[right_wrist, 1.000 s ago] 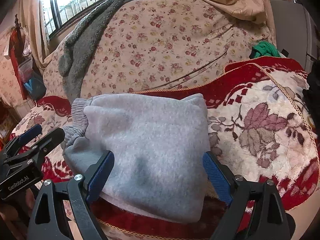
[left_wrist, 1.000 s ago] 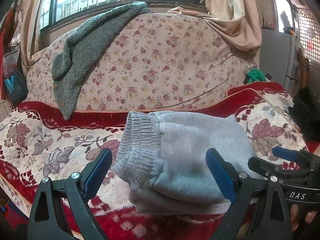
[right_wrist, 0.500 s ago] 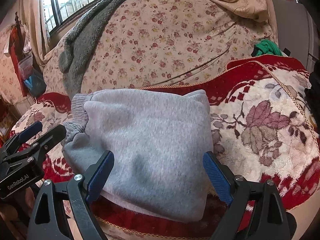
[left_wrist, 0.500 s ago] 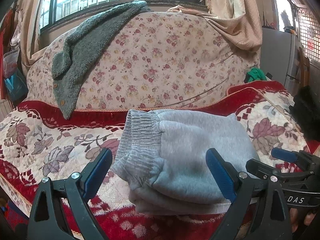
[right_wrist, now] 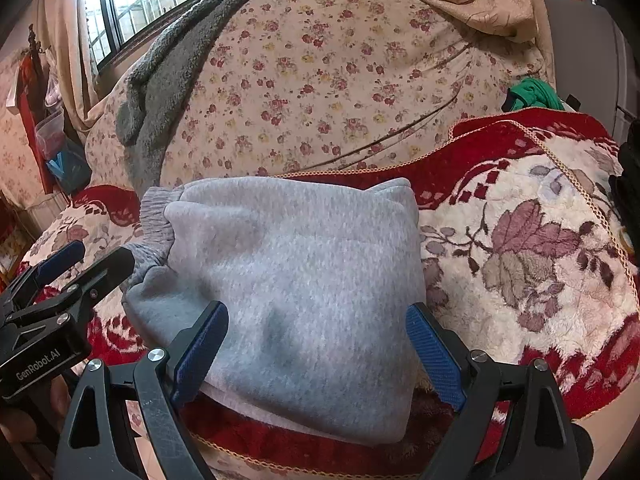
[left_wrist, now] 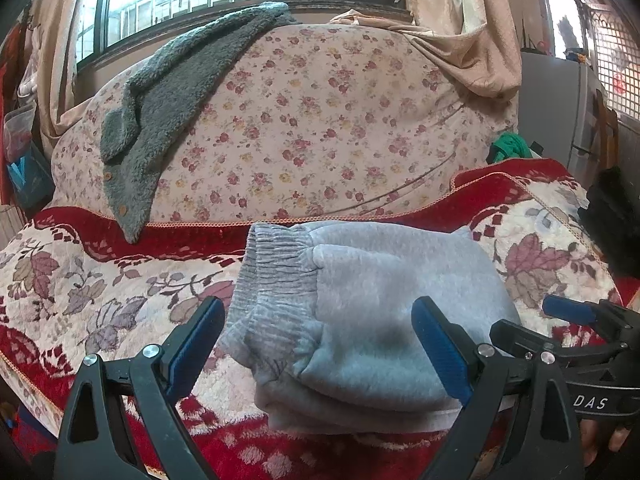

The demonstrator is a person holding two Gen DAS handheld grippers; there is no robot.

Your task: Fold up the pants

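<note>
Both tools, left tool (left_wrist: 316, 344) and right tool (right_wrist: 316, 344), level (jaws spread) over folded pants (right_wrist: 288, 272).

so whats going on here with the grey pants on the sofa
A person is folding pants with a handheld gripper in each hand. The grey sweatpants already lie folded into a compact bundle on the red floral blanket covering the sofa seat, elastic waistband on the left. The left gripper and right gripper both hover open at the bundle's near edge, gripping nothing. A fuzzy grey cardigan is draped over the sofa back.
</note>
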